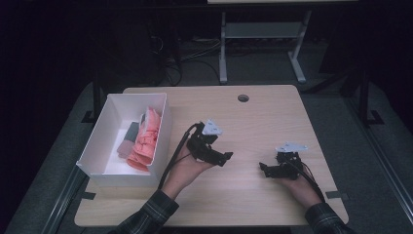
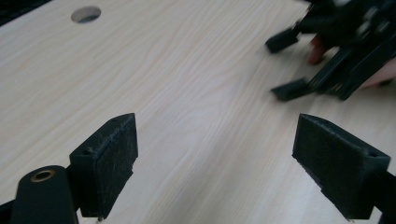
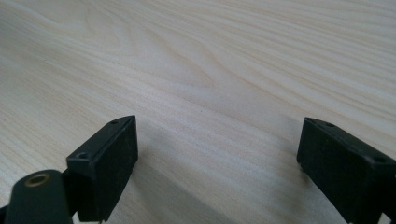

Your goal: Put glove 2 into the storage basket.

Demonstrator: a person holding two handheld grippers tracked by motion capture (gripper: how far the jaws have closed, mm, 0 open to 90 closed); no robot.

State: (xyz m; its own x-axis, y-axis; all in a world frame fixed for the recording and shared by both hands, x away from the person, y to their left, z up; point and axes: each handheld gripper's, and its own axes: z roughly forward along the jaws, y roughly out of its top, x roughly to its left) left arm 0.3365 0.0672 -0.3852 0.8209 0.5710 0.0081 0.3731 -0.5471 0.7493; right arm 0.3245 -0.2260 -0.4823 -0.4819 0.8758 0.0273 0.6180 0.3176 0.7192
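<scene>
To the left of the left hand-held gripper stood a white, open cardboard box near the edge of the pale wooden worktop. Inside it lay a folded pink cloth and something flat and grey; the cloth leaned against the box wall nearest that hand-held gripper. The left hand-held gripper hung over bare wood with its jaws spread wide and nothing between them. A small round hole sat in the worktop beyond it. The right hand-held gripper was just to its right, jaws also spread wide and holding nothing. The two were close and faced each other, so they might bump. A reach back to the cloth might also hit the box wall and push the box.
</scene>
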